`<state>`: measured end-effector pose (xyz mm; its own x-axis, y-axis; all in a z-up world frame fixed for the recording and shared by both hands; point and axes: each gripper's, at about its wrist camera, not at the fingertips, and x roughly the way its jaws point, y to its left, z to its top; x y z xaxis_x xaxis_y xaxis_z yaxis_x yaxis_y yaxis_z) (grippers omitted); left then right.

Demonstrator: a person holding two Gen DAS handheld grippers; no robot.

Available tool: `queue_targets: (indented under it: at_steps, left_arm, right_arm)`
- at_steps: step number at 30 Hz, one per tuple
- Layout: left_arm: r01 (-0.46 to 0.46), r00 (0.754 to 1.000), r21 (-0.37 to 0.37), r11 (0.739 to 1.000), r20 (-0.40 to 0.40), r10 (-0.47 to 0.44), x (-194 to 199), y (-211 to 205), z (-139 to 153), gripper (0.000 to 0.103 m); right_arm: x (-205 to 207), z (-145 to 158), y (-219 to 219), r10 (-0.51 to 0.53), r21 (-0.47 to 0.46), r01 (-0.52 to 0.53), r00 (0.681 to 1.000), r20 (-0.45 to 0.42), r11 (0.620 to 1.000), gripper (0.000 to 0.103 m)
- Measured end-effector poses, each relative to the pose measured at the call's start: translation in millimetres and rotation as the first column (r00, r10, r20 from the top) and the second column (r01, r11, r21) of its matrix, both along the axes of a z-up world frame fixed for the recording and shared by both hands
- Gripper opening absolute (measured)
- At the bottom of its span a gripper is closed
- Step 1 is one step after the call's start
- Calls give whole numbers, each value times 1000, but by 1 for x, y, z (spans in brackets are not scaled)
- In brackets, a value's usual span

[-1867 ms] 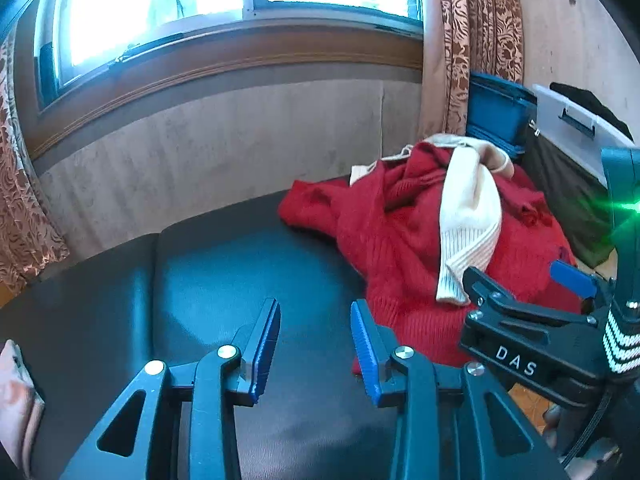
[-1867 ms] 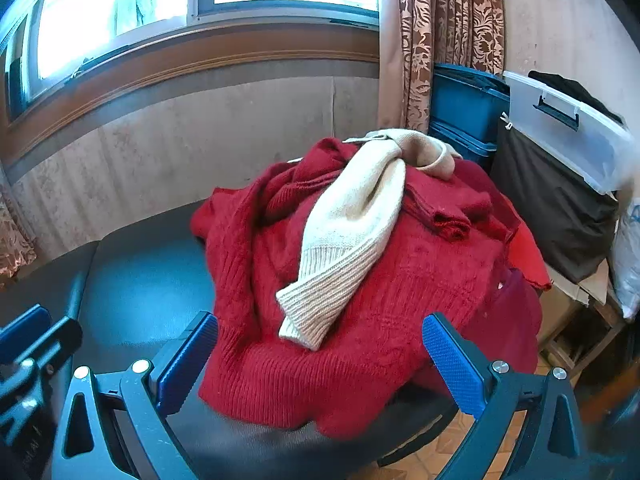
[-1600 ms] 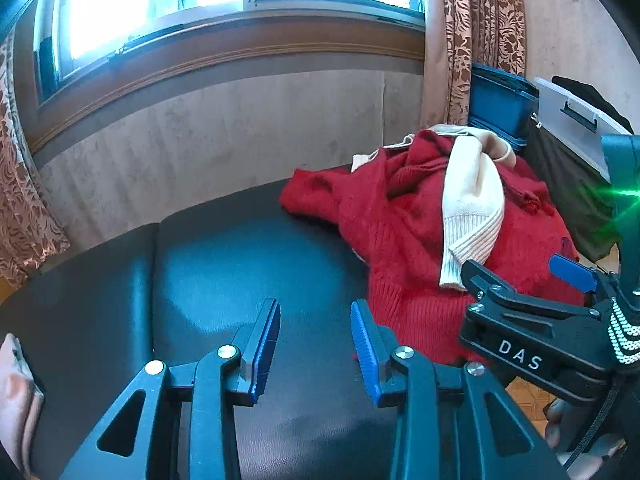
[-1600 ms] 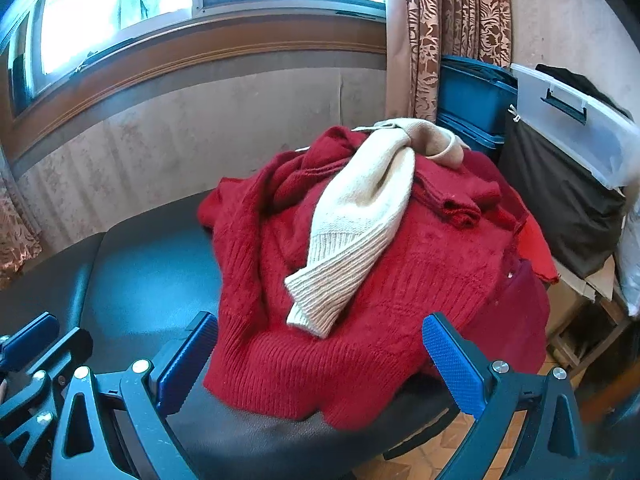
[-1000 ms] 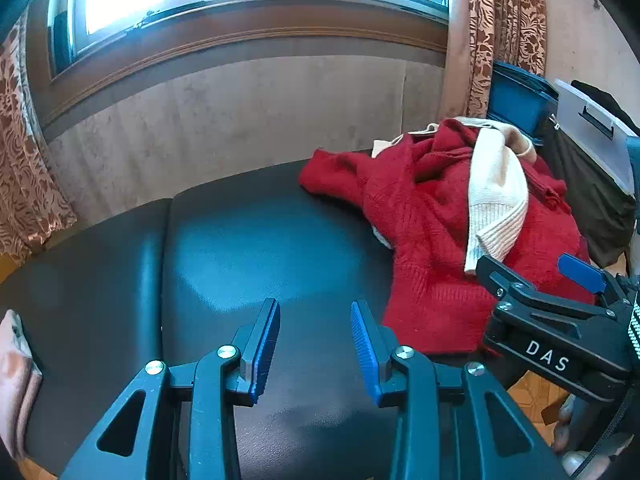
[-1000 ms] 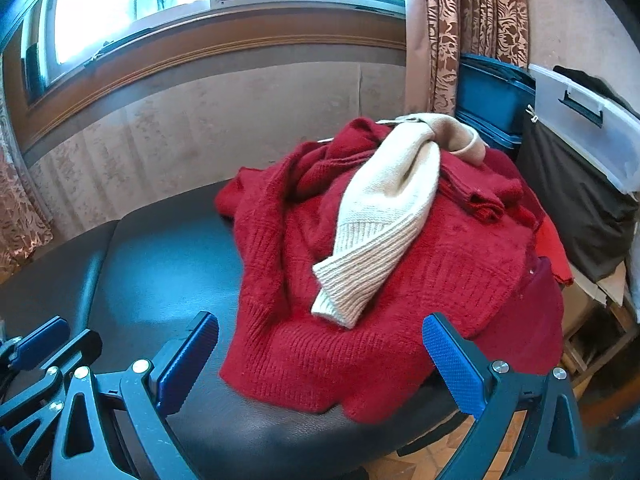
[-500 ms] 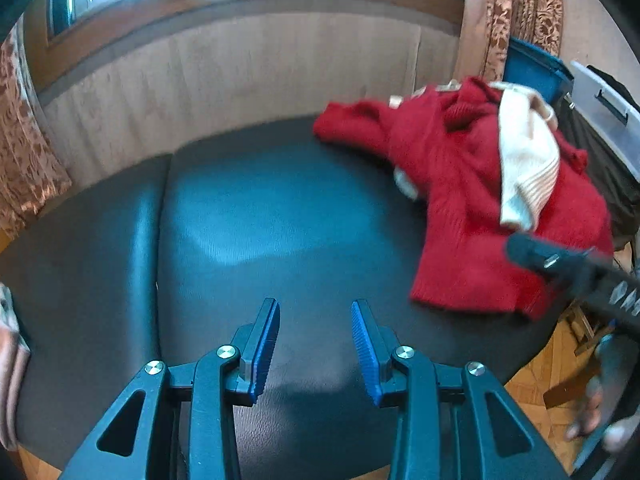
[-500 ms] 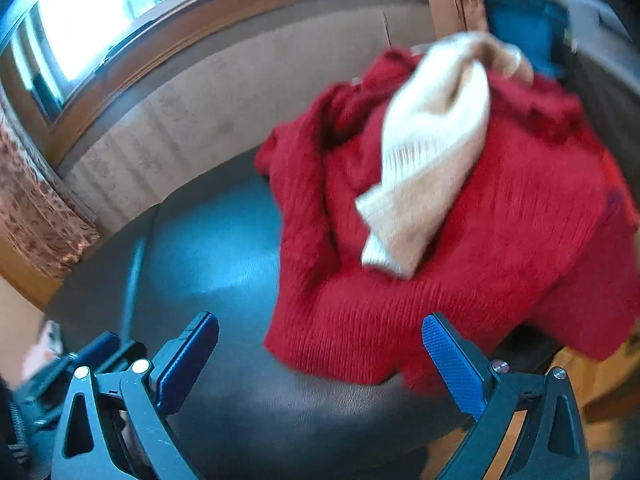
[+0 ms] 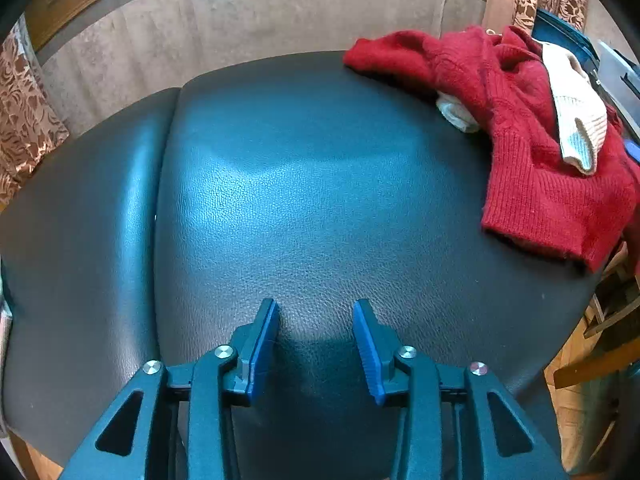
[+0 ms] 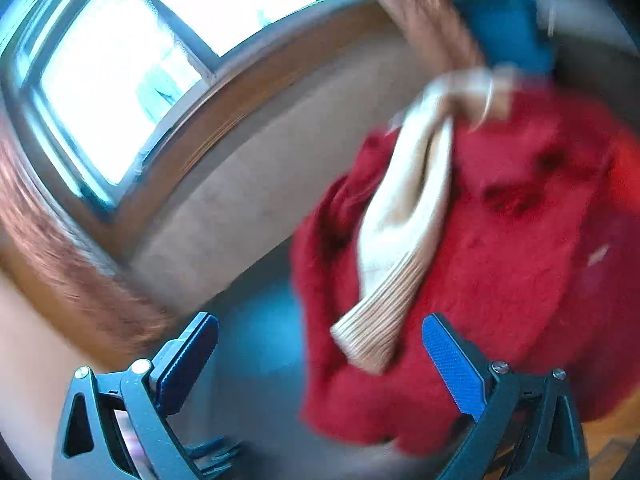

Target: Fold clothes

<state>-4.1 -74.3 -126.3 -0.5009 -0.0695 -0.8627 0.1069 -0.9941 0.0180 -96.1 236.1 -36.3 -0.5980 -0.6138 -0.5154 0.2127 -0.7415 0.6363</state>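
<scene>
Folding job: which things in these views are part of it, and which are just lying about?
Part of the job:
- red sweater
- cream knit garment lying on it
- black padded table
- left gripper, jaws opening, nothing between them
- right gripper, jaws closing, not gripping

Just there:
- window
- patterned curtain
- blue bin

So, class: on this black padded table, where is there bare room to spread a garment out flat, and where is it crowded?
The black padded table is bare across its middle and left, from the wall side to the near edge where the left claw hovers. The far-right corner is crowded: the red sweater lies heaped there with a cream knit garment draped over it.
</scene>
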Motion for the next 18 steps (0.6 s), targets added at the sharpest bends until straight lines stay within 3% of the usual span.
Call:
queue_targets:
  at_steps: [1,2,5,6,9,10,12,18]
  left_arm:
    - [-10,1000,-6,1000,-5,10,0,-1,-1,57]
    - [-28,1000,1,1000,-9,28,1,-4,-2,68]
    - [-54,998,53,997,-18,55,0,-14,-4,78]
    - [-45,999,61,997,-20,47,0,-15,-5,79]
    - [-28,999,15,999,-33,29,-2,-9,-8,84]
    - [-32,999,22,999,-39,33,-2,-10,-9,85]
    - [-33,998,37,999,-48,35,-1,-12,-10,88]
    - [-23,999,39,999,-48,25,-8,-13,-12,94]
  right_arm:
    - [-6,-2,3,4,1,-4,1000,19,1000,47]
    - [-10,1,4,-8,34,7,1000,4,999,47]
    - [-22,14,9,-50,105,56,997,-58,993,50]
    - [-34,21,10,-69,131,80,994,-82,988,54]
    - [-79,43,29,-180,159,204,972,-152,966,88]
    - [-92,49,38,-209,162,238,961,-179,958,94]
    - [-117,54,51,-248,208,287,949,-193,935,96]
    - [-217,33,92,-380,302,372,924,-33,878,96]
